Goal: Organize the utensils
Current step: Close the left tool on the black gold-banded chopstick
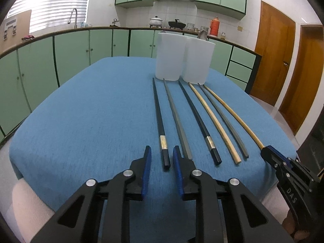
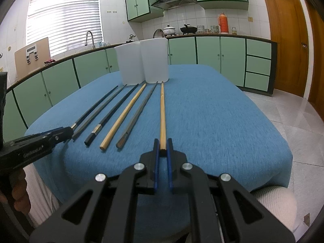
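Chopsticks, six of them, lie side by side on the blue-clothed counter (image 1: 81, 111), tips pointing toward two white translucent containers (image 2: 141, 60) that stand touching each other at the far end. From left to right they run: a black chopstick with a metal band (image 1: 160, 121), a grey chopstick (image 1: 176, 117), a second black banded chopstick (image 1: 198, 121), a pale wooden chopstick (image 1: 212, 119), a second grey chopstick (image 1: 222, 121), and a yellow wooden chopstick (image 2: 162, 113) at the far right. The right claw (image 2: 163, 143) is closed on the near end of that yellow stick, its blue pads pressed to either side; the very butt of the stick is hidden between the pads, and whether the stick is lifted off the cloth cannot be told. The left claw (image 1: 162, 154) stands open, its pads apart on either side of the near end of the leftmost black stick, not visibly touching it; its right pad covers the near end of the first grey stick. In the right wrist view, the left claw hides the near end of the leftmost black stick. What the containers hold is unclear through their cloudy walls. The counter's near edge is cut off behind the claw bodies in both views.
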Demonstrator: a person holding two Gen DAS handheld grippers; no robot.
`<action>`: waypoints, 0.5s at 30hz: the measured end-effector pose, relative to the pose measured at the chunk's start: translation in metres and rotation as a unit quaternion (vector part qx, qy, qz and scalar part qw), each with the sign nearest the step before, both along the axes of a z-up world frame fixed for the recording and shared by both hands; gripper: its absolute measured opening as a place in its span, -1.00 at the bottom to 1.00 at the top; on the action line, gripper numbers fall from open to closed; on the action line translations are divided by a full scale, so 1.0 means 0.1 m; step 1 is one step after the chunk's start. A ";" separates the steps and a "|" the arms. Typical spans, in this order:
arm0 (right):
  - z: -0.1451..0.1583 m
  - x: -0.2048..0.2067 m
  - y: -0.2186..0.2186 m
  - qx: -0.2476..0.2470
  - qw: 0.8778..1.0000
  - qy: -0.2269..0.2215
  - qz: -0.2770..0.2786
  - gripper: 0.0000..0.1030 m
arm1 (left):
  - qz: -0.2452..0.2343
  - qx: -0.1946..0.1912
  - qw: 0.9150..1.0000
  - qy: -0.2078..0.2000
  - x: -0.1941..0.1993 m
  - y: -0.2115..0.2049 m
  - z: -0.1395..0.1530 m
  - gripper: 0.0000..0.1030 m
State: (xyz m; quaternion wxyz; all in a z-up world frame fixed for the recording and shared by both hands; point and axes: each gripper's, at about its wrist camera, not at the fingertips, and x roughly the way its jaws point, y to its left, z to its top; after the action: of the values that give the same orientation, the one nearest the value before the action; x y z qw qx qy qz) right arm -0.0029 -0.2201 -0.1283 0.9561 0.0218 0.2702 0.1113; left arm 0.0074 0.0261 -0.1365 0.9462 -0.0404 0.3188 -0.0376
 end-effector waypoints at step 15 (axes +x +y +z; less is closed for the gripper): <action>-0.01 0.00 0.00 0.001 1.000 -0.001 0.001 -0.87 | 0.004 0.000 1.000 -0.002 -0.11 -0.03 -0.01 -0.59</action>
State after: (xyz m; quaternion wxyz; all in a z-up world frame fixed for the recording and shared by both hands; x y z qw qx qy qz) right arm -0.0027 -0.2196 -0.1296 0.9562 0.0227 0.2693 0.1125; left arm -0.0031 0.0234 -0.1373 0.9470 -0.0416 0.3167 -0.0334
